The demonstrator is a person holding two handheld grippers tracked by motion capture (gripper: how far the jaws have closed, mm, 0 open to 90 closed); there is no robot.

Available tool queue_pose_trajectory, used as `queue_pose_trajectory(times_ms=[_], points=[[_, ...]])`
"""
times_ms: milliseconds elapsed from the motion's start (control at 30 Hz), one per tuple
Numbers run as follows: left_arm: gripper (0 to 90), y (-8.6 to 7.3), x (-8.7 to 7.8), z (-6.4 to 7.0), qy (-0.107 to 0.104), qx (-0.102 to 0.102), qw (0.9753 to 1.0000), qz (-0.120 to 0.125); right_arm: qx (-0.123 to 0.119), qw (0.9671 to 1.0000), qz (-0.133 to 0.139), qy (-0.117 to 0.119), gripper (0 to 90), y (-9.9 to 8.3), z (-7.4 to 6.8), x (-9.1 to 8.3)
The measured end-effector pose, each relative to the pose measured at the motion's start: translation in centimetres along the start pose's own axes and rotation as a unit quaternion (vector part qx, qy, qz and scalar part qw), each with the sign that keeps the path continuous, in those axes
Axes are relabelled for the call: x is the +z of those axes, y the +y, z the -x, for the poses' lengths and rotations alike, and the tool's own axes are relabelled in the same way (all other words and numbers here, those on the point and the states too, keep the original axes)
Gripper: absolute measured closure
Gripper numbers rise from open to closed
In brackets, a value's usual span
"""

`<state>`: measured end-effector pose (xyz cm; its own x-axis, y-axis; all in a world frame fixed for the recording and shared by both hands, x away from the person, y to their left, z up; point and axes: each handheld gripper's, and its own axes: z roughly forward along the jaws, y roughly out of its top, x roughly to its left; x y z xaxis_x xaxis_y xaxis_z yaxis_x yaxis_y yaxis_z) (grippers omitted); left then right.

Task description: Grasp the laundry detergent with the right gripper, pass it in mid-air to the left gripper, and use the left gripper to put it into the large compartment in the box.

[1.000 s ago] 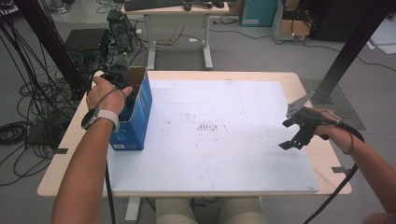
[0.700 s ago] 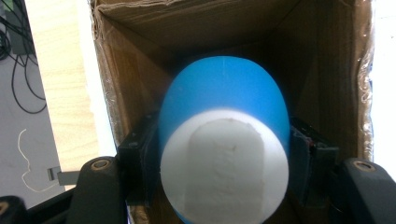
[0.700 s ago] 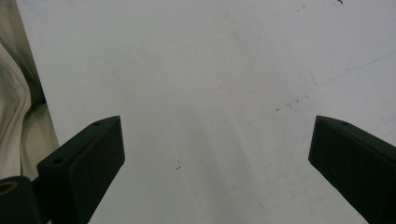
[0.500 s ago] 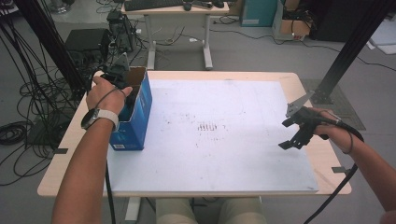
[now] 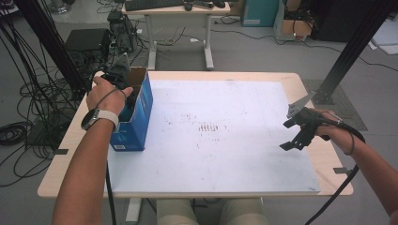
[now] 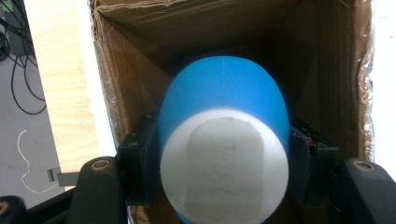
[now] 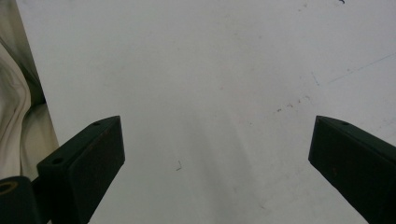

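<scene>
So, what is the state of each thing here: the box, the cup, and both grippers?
Box: open at top, upright on the table.
Cup: inside the box, gripped, base towards the camera.
Left gripper: shut on cup.
Right gripper: open, holding nothing, over the white board.

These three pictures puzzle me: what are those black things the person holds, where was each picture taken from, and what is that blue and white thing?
A person sits at a table holding hand-held tongs in each hand; no robot arm is involved. The high view looks down from above. The other two come from small cameras riding on the tongs. The left tongs reach into an open cardboard box with blue sides, standing on the white board. Its camera shows the two jaws closed on a blue cup with a white inside, within the box. The right tongs hover over the bare board, jaws wide apart, holding nothing.
</scene>
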<state>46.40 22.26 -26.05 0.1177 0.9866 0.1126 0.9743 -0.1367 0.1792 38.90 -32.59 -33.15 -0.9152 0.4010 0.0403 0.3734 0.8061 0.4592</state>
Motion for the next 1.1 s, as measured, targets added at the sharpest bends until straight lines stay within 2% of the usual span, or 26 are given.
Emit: queue_pose_trajectory(times_ms=[1100], points=[[37.3, -0.04, 0.02, 0.03, 0.001, -0.004, 1.0, 0.003, -0.001, 1.0, 0.001, 0.0, 3.6, 0.19, -0.13, -0.07]])
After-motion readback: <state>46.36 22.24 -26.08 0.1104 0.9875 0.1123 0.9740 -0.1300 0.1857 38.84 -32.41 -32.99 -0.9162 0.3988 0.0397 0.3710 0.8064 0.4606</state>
